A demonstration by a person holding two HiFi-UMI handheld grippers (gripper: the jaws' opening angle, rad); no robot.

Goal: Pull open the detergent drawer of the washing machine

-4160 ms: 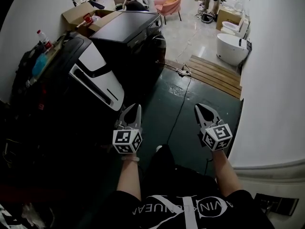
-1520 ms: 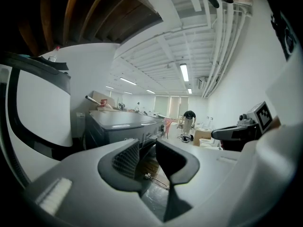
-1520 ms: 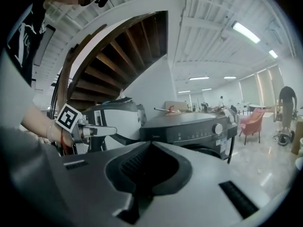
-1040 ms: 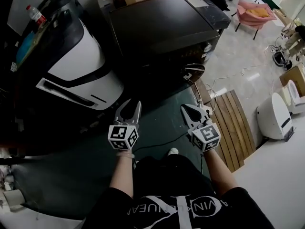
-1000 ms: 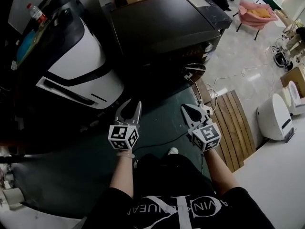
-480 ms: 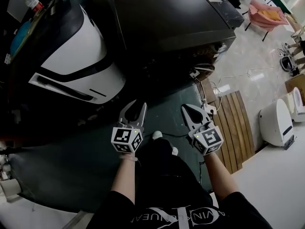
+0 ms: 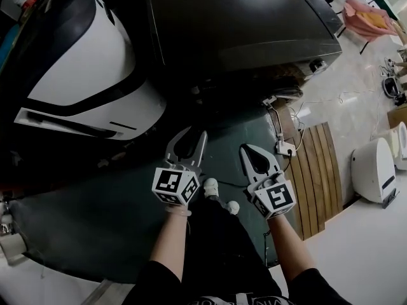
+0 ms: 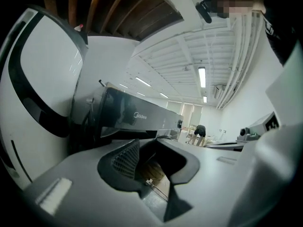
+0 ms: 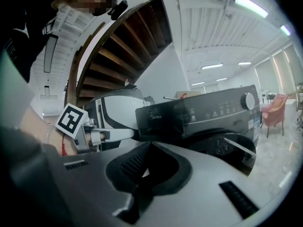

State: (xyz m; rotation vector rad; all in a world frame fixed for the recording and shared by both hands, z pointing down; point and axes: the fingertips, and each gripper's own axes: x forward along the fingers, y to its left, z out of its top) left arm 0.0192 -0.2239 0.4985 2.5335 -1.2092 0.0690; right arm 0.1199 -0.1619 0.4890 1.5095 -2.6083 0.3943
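- You are in the approach. Neither gripper has reached the washing machine (image 7: pixel 241 24), and both hang over the green floor mat (image 7: pixel 95 221) in front of it.
- The left gripper (image 7: pixel 189 136) has its jaws spread in a V. Its own view shows only floor through the gap, so it carries nothing.
- The right gripper (image 7: pixel 245 149) has its jaws pressed together at the tips, with nothing pinched.
- The detergent drawer (image 9: pixel 158 116) looks to be the panel section with the brand name, at the left end of the front, across from the round dial (image 9: pixel 248 100). It sits flush with the panel, so I judge it not yet opened.
- The drawer is just beside the white appliance (image 7: pixel 95 75) that stands to the machine's left, so there is little room on that side.
- The left gripper seems the natural one to use, since it is already spread and sits nearer that end of the panel.
- Next, bring it up level with the drawer face and find the grip recess. No view shows the recess clearly.
- Set one jaw into the recess and close on the drawer's front lip.
- Then pull straight back towards yourself, in line with the drawer's run. Pulling at a slant would likely make it bind.
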